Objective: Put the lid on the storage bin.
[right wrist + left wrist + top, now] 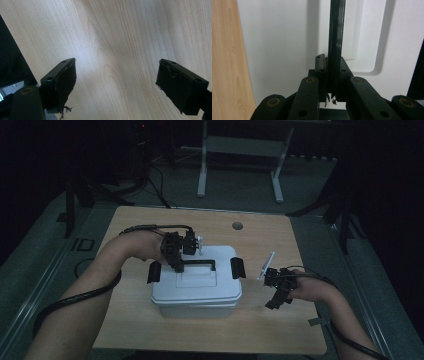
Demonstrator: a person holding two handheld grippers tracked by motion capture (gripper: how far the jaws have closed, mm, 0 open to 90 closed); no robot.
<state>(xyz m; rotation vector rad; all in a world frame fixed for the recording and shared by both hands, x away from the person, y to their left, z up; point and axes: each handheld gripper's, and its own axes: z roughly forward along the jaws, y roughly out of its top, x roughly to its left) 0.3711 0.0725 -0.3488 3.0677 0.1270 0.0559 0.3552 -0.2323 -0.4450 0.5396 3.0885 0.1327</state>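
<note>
A white, smooth plastic lidded box (pixel 197 287) sits mid-surface (pixel 280 330); its contents are hidden. The left gripper (pixel 177 265) is clamped on its thin black handle (pixel 336 37). The right gripper (pixel 116 82) hangs wide open over pale woodgrain, holding nothing

You're working in a dim lab: a lone wooden table (pixel 260 330), cables (pixel 160 182) trailing over grey floor, a white equipment frame (pixel 202 170) standing beyond its far edge.
</note>
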